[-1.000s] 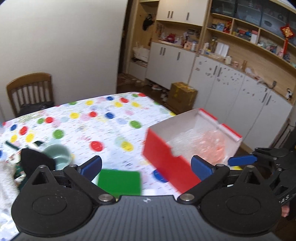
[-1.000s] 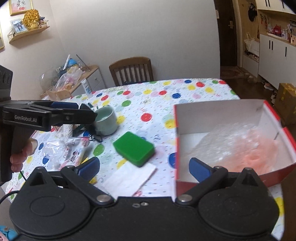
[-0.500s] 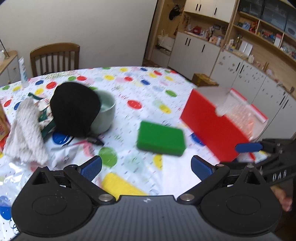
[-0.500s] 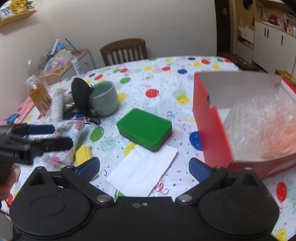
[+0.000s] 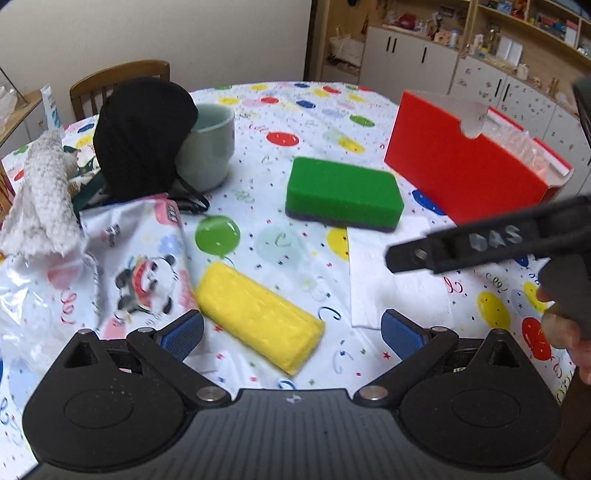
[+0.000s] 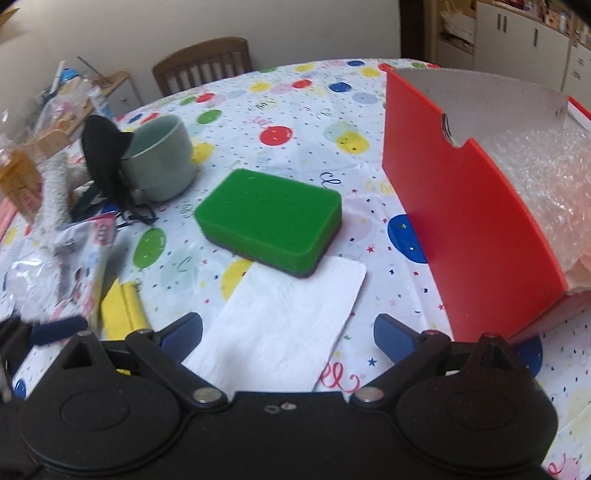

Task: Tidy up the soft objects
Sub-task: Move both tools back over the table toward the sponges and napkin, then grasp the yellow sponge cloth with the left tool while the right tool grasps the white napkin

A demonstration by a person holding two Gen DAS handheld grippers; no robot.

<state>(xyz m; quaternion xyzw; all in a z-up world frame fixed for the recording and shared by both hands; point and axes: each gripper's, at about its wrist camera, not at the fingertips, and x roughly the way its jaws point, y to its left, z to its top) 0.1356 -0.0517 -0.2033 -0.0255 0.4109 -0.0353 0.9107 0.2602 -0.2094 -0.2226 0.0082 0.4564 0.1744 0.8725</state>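
This is a lived-in home, most likely a dining room. A round table point(image 5: 314, 110) under a party tablecloth printed with balloons and confetti fills the middle, and a wooden chair point(image 5: 110, 79) with a slatted back stands at its far edge against a plain pale wall. To the right, white cupboards point(image 5: 406, 62) run under open wooden shelves point(image 5: 517, 18) crowded with small household bits and ornaments. At the far left corner a low side cabinet point(image 6: 92, 96) carries bags and bottles. Everyday clutter lies on the table: a pale green mug point(image 6: 159, 158), a snack packet point(image 5: 147, 258), a paper napkin point(image 6: 280, 317).
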